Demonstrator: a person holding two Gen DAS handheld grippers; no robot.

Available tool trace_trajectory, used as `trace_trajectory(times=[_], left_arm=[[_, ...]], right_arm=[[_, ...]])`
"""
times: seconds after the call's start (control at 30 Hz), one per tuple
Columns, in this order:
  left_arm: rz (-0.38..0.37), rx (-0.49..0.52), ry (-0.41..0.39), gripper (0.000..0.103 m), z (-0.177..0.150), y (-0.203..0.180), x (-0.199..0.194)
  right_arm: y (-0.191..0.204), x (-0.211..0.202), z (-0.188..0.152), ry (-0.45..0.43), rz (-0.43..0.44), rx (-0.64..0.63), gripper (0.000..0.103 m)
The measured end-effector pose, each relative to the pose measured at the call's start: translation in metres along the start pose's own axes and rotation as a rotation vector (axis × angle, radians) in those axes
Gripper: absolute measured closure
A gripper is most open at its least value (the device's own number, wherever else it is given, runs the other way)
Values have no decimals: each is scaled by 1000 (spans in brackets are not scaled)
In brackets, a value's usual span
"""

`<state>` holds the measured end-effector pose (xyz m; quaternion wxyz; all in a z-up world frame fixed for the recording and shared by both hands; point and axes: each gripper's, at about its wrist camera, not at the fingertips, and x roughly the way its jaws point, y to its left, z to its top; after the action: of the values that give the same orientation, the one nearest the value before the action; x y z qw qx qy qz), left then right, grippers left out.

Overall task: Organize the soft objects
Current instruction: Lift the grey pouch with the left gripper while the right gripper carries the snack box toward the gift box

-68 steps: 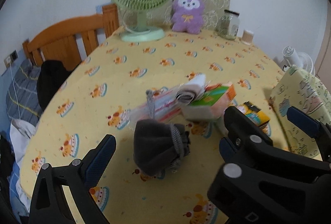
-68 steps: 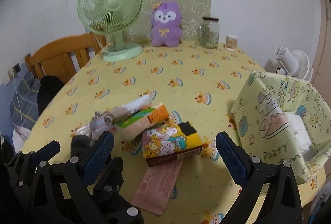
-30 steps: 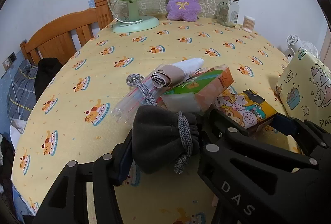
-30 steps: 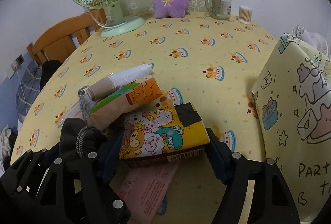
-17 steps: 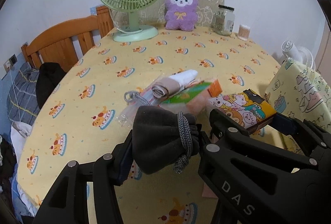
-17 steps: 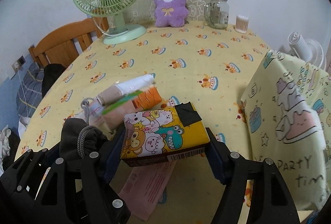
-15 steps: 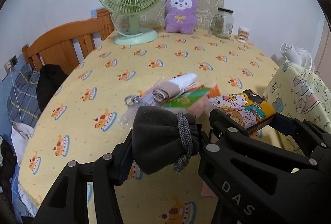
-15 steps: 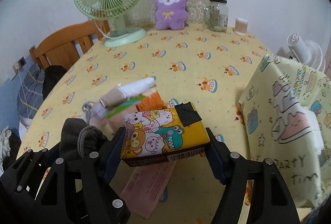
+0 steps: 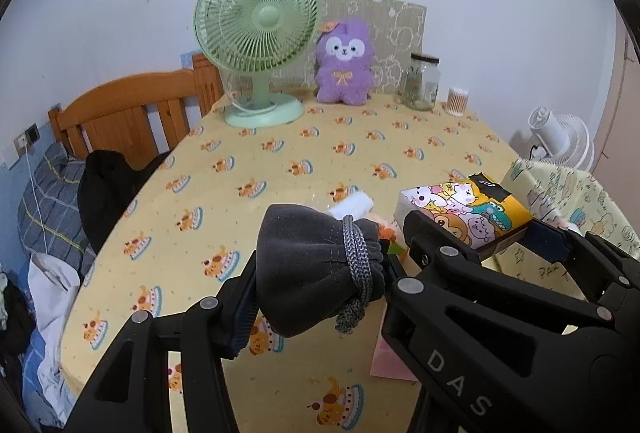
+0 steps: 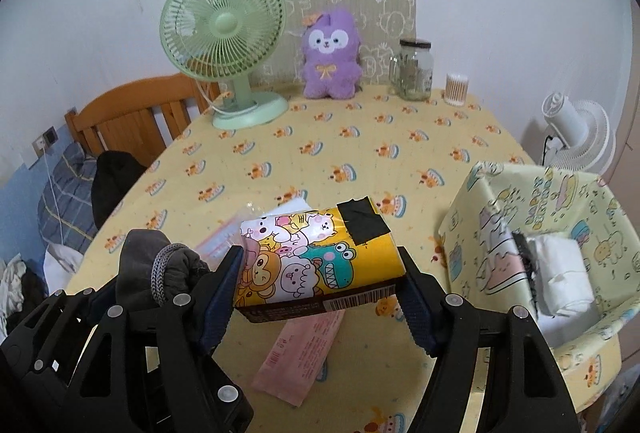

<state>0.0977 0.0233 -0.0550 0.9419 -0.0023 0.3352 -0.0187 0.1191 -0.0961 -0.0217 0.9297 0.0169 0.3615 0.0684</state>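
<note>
Two soft, light loads are clamped off the surface [image 10: 360, 137]: the left gripper [image 9: 320, 293] jaws squeeze a limp grey pouch [image 9: 308, 265] across its belly, the right gripper [image 10: 320, 293] jaws pinch a squashy tissue pack [image 10: 312, 257] by its ends, beside an open bag [image 10: 560, 217].

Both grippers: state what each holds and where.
Left gripper clamps the grey drawstring pouch across its body; right gripper clamps the cartoon tissue pack by its ends.
</note>
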Motion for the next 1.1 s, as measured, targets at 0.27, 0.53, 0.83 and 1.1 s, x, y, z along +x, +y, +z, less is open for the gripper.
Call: trace_trajectory(times=[0.27, 0.53, 0.83, 1.1], left_arm=[[-5, 6, -49, 44, 9, 0, -24], [-12, 12, -94, 44, 18, -3, -44], [-23, 18, -134, 44, 23, -11, -60], [-47, 28, -152, 44, 28, -27, -64]], right_arm=[[2, -27, 10, -54, -10, 0, 28], [0, -52, 18, -98, -16, -2, 29], [-4, -76, 24, -142, -24, -2, 29], [-19, -86, 26, -160, -47, -3, 29]])
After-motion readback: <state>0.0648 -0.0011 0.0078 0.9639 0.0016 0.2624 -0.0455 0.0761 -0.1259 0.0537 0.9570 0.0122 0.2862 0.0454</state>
